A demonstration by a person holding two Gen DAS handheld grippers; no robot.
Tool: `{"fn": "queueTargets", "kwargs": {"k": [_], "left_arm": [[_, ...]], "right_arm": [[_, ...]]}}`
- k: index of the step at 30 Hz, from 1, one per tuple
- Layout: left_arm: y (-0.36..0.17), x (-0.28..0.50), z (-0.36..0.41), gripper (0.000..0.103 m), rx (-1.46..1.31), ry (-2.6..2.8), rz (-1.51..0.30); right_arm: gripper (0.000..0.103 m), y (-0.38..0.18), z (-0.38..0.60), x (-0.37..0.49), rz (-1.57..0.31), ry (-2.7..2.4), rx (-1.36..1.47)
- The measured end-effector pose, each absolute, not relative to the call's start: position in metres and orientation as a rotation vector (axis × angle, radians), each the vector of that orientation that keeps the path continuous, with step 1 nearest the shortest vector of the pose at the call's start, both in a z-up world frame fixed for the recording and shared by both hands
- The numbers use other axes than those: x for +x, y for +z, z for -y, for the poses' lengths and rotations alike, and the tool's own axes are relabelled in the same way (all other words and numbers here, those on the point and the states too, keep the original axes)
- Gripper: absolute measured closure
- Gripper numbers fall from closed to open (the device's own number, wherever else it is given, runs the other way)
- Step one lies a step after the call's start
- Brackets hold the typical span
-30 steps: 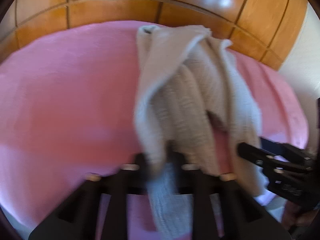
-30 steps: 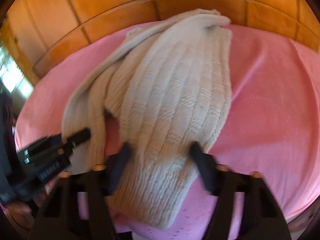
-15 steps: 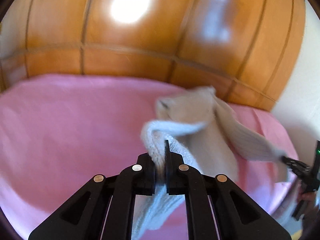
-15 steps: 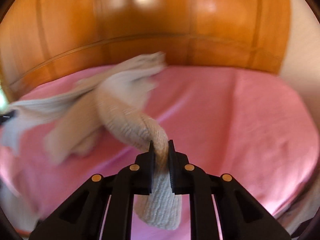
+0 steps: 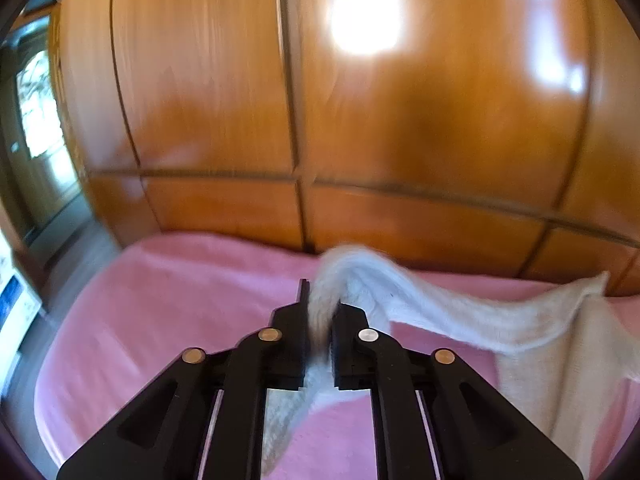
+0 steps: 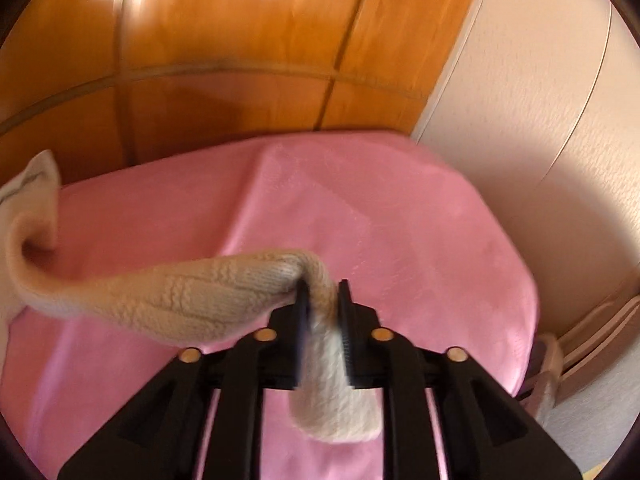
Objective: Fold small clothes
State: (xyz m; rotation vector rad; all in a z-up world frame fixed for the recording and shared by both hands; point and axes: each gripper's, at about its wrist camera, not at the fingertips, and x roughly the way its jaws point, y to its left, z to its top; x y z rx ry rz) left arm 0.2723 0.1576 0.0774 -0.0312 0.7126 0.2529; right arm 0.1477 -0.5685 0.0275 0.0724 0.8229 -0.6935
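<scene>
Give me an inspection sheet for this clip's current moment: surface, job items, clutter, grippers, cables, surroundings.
Surface: pink fabric-covered bed, lightly creased.
Job's things: one cream ribbed knit garment, lifted and stretched between both grippers; the rest hangs down towards the pink cover.
Clutter: nothing seen on the pink cover besides the garment.
Grippers: left gripper shut on one bunched end; right gripper shut on another knit end.
Cables: nothing seen.
Surroundings: glossy orange wooden panelled wardrobe behind the bed; beige textured wall at the right; bright window far left.
</scene>
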Motion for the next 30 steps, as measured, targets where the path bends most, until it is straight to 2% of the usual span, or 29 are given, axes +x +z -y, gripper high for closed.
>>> {"fn": "queueTargets", "kwargs": {"k": [1,2,3,4,7,10,12,14,17,21,23,25,26,28,30], "left_arm": [[0.07,0.278,-0.159,0.089,-0.023,0.266,-0.733],[0.063,0.28,-0.162,0.072,-0.008,0.277,-0.747],[0.054,0.28,-0.162,0.049,0.012,0.296,-0.75],[0.047,0.276,-0.162,0.04,0.019,0.313,-0.739],[0.035,0.259,-0.16,0.038,-0.03,0.242,-0.744],[0.013,0.231,-0.14,0.042,-0.122,0.037,-0.809],[-0.008,0.211,-0.119,0.05,-0.178,-0.126,-0.88],[-0.023,0.194,-0.102,0.053,-0.251,-0.252,-0.927],[-0.048,0.174,-0.079,0.052,-0.411,-0.41,-1.01],[-0.069,0.159,-0.059,0.053,-0.531,-0.473,-1.048],[-0.073,0.152,-0.056,0.053,-0.606,-0.502,-1.045],[-0.078,0.147,-0.052,0.068,-0.65,-0.521,-1.053],[-0.08,0.148,-0.046,0.082,-0.652,-0.534,-1.063],[-0.085,0.144,-0.038,0.103,-0.628,-0.544,-1.067],[-0.08,0.142,-0.035,0.103,-0.616,-0.531,-1.043]], "right_arm": [[0.062,0.026,0.569,0.148,-0.815,-0.71,0.07],[0.043,0.026,0.567,0.143,-0.803,-0.72,0.076],[0.036,0.027,0.567,0.137,-0.776,-0.715,0.102],[0.031,0.029,0.564,0.128,-0.755,-0.702,0.118],[0.031,0.031,0.532,0.103,-0.727,-0.552,0.195],[0.031,0.016,0.485,0.096,-0.79,-0.239,0.333],[0.032,-0.004,0.449,0.1,-0.844,-0.028,0.435],[0.04,-0.026,0.414,0.106,-0.898,0.152,0.545],[0.045,-0.063,0.362,0.119,-0.968,0.346,0.734],[0.052,-0.087,0.343,0.135,-0.967,0.416,0.893],[0.064,-0.091,0.338,0.139,-0.953,0.456,0.962],[0.074,-0.092,0.336,0.143,-0.946,0.46,0.963],[0.082,-0.092,0.332,0.142,-0.942,0.463,0.949],[0.093,-0.083,0.325,0.132,-0.938,0.432,0.881],[0.097,-0.067,0.326,0.131,-0.913,0.395,0.813]]}}
